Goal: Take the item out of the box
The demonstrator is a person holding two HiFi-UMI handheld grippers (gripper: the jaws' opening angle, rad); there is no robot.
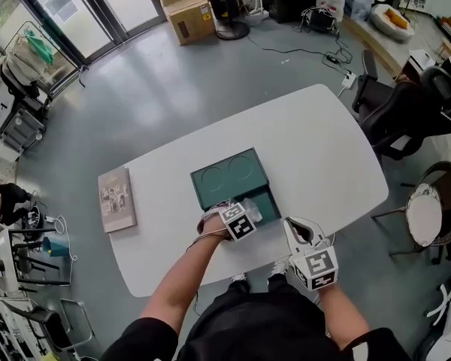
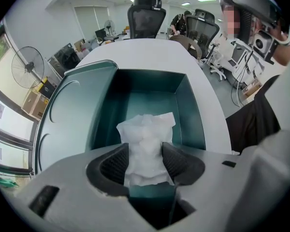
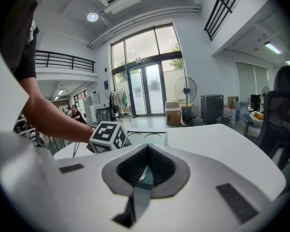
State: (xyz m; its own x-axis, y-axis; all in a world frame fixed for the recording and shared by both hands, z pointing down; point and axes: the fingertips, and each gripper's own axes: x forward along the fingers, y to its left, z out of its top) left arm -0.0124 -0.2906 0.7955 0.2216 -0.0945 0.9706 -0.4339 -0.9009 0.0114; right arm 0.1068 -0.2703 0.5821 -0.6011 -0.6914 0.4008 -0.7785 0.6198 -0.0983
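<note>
The box (image 1: 269, 199) stands open in the middle of the desk (image 1: 316, 134), with its lid (image 1: 227, 175) lying at 11 o'clock from it, so the inside is free to reach. The left tool (image 2: 146, 154) comes into the box from 7 o'clock and pinches the white packet (image 2: 146, 132) on both sides. The packet is low inside the box, not yet lifted out. The right tool (image 3: 146, 170), at 4 o'clock from the box, is pressed together and empty, probably only waiting.

Table (image 1: 323, 149) bare along right and far edges, booklet (image 1: 116, 198) near left edge, box (image 2: 192, 112) walls hemming white packet (image 2: 146, 134), chairs (image 1: 395, 115) crowding far right corner.
</note>
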